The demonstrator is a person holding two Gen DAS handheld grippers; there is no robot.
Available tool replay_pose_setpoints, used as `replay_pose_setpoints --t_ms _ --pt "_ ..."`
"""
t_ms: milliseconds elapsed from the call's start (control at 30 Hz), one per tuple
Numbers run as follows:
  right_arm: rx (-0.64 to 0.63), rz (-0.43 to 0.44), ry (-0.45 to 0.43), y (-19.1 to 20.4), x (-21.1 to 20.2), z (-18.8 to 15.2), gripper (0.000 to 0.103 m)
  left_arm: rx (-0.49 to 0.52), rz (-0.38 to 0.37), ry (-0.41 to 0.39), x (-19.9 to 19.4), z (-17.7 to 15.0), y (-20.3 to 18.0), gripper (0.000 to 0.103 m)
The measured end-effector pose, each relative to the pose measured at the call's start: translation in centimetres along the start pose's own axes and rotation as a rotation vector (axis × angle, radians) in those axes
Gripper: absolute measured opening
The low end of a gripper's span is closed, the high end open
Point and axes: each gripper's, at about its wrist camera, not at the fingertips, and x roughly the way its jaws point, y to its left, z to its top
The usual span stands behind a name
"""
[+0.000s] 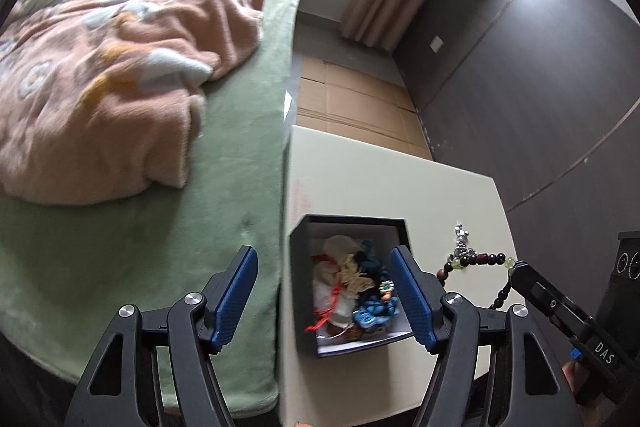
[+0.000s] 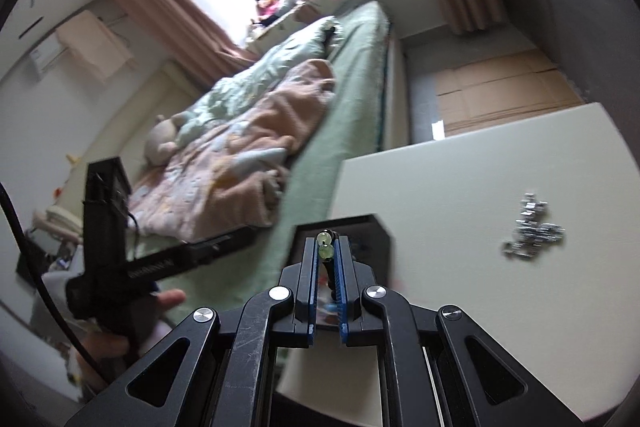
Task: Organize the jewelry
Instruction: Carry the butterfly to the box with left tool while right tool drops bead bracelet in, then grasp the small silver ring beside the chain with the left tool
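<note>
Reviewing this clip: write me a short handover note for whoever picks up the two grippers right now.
Left gripper: open, nothing between its pads, poised over the box.
Right gripper: shut on the bead bracelet, which hangs lifted off the table, to the right of the box.
Black box: open, on the white table by the bed; already holds knotted cord pieces and tassels in blue, red and cream.
Silver chain piece: lies loose on the table, right of the box.
Done: several items boxed.
Left: probably put the bracelet in the box, then collect the silver piece.
</note>
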Motion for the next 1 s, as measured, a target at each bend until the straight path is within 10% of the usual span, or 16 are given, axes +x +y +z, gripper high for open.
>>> replay_pose_setpoints --t_ms 333,467,1000 --pt "-0.029 0.032 0.069 3.5 4.7 -1.0 0.010 -0.056 0.009 -0.026 -1.3 -0.4 2.6 0.070" --pt "-0.013 -0.020 0.189 2.9 7.0 -1.8 0.052 -0.056 0.009 -0.029 -1.4 -0.5 2.8 0.070" --pt "0.081 -0.174 0.062 -3.7 -1.7 -0.9 0.067 0.036 -0.009 -0.019 -0.2 -0.9 -1.2 0.073"
